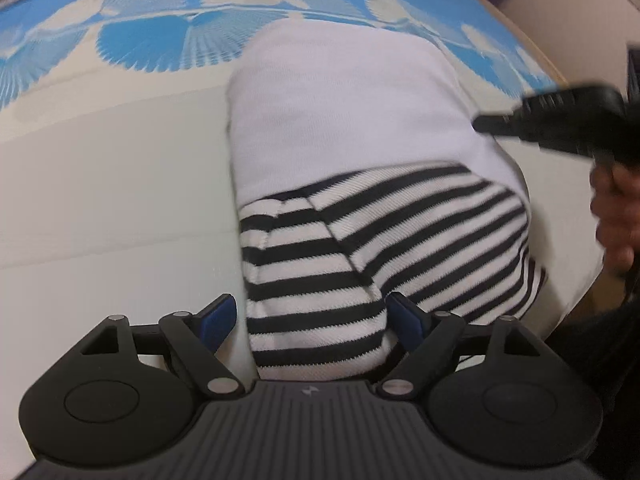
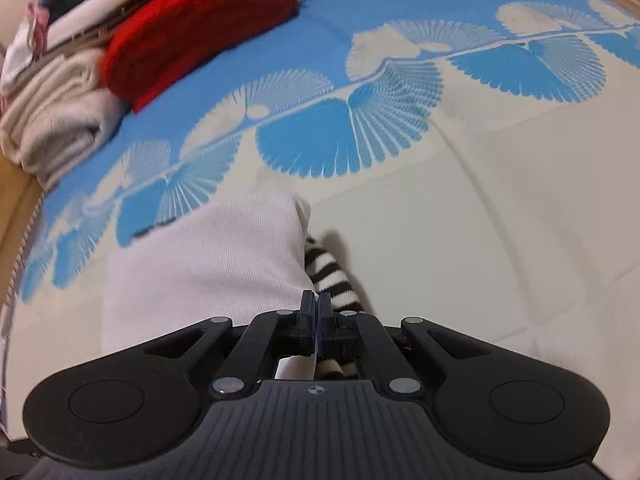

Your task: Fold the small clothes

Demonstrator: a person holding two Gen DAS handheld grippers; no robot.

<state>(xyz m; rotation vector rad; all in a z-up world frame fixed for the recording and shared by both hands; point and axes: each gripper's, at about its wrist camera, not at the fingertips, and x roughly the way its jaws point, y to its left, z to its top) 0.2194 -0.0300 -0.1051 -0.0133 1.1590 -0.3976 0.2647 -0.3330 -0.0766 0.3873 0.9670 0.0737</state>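
One white-and-striped garment (image 1: 352, 152) is seen lying on the blue-patterned cloth (image 1: 152, 20), its striped end framed by the wide-open left gripper (image 1: 308, 320), while the right gripper (image 2: 316, 320) is closed tight at its edge, with one red piece (image 2: 200, 28) among the stacked clothes (image 2: 56, 112) beyond.

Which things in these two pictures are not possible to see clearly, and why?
- Left wrist view: the near end of the striped garment is hidden behind the left hand-held gripper, whose jaws are open.
- Right wrist view: the right hand-held gripper is shut; whether it pinches cloth is hidden by its own fingers.
- Right wrist view: the pile of clothes is blurred and cut by the edge.
- Left wrist view: a hand is blurred at the edge.
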